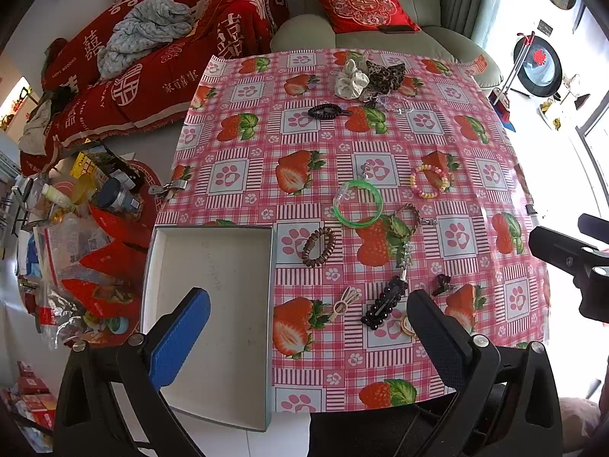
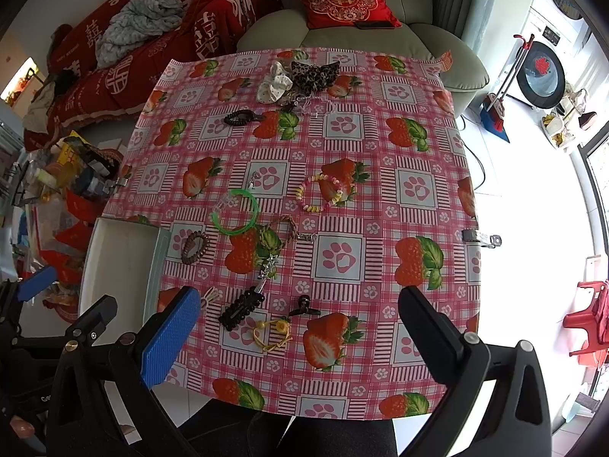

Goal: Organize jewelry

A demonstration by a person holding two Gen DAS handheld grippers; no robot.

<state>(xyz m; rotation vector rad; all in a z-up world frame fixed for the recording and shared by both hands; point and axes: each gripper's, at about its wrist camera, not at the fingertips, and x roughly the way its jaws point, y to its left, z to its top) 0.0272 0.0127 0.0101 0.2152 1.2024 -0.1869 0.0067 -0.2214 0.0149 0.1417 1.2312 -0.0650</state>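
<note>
Two grippers up, both held above the near edge of a table under a pink checked oilcloth printed with strawberries and paw marks [image 1: 243, 144]. Left gripper [image 1: 308, 339]: jaws spread wide, nothing between them, blue pad over the tray side, black pad over the cloth. Right gripper [image 2: 300, 337]: jaws likewise wide apart and empty. Shallow white rectangular tray [image 1: 213, 304] sits at the table's near left corner, partly overhanging the edge; nothing visible in it. Jewelry lies loose on the cloth. Mid-table: translucent green plastic bangle [image 1: 359, 203], with a pink-and-yellow beaded bracelet [image 1: 430, 181] well apart to its right. Brown wooden-bead bracelet [image 1: 319, 246] just beside the tray's right wall. Braided brown cord bracelet with metal clasp [image 2: 289, 228] near the bangle, and a silver star-charm strand [image 2: 269, 266] trailing down from it. Near edge: black beaded hair clip [image 2: 241, 307], small dark claw clip [image 2: 303, 306] to its right, yellow cord bracelet with yellow beads [image 2: 272, 333] just below them, pale loop-shaped clip [image 1: 344, 302] beside the black one. Far end: white fabric scrunchie [image 1: 352, 78] touching a leopard-print scrunchie [image 1: 384, 74]; black coiled hair tie [image 1: 327, 110] nearer.
</note>
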